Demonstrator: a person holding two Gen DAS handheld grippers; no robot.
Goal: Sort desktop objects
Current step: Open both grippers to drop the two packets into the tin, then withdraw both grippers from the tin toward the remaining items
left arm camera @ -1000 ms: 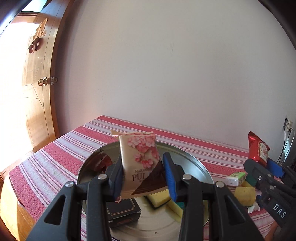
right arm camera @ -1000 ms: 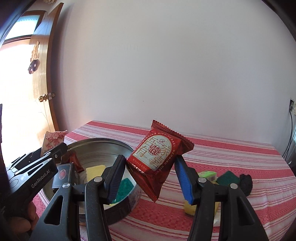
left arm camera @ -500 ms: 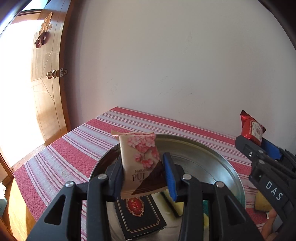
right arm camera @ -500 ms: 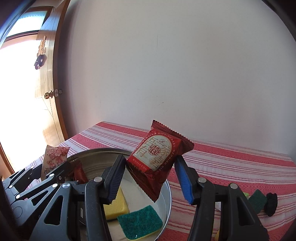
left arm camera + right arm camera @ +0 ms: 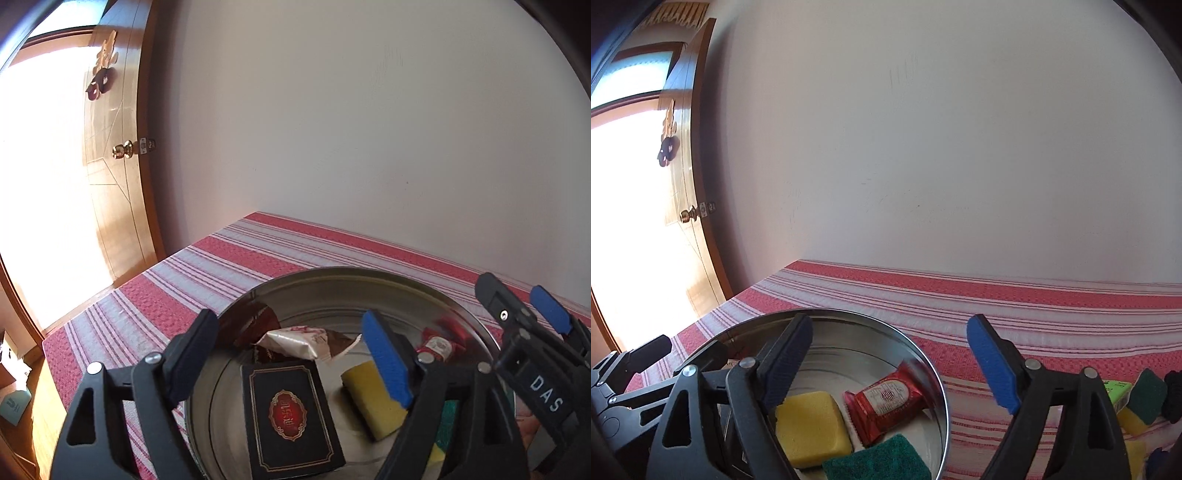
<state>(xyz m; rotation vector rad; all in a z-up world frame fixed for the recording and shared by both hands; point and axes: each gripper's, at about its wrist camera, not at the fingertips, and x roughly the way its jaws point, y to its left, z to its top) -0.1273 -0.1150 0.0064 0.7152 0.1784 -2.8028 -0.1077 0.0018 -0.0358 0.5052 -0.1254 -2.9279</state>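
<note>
Both claws hang over the basin [image 5: 332, 280], jaws spread wide, nothing between them

Left claw [image 5: 291, 354]: pink packet [image 5: 295, 341] lies just ahead and below, flat on the basin floor. Black box [image 5: 291, 413] sits under the gap, nearer the camera. Yellow sponge [image 5: 369, 398] partly hidden behind the blue pad

Right claw [image 5: 897, 358]: red packet [image 5: 886, 400] lies below the gap, toward the left finger [image 5: 786, 358], resting on the basin floor against the far wall. Yellow sponge just left of it, green scourer [image 5: 879, 458] nearer the camera

Still out on the cloth [image 5: 960, 314], right of the right claw: green scourer piece [image 5: 1150, 393], a yellow sponge [image 5: 1132, 419], a small green pack [image 5: 1119, 391], something black at the frame edge, too cut off to name

Handling, by judgement: sponges are light, soft and springy, so pinch across the flat faces mid-body, not a corner. Foil packets are light, slick and crinkly; grip the sealed edge or squarely across the belly. The black box looks stiff; take it by the long sides
</note>
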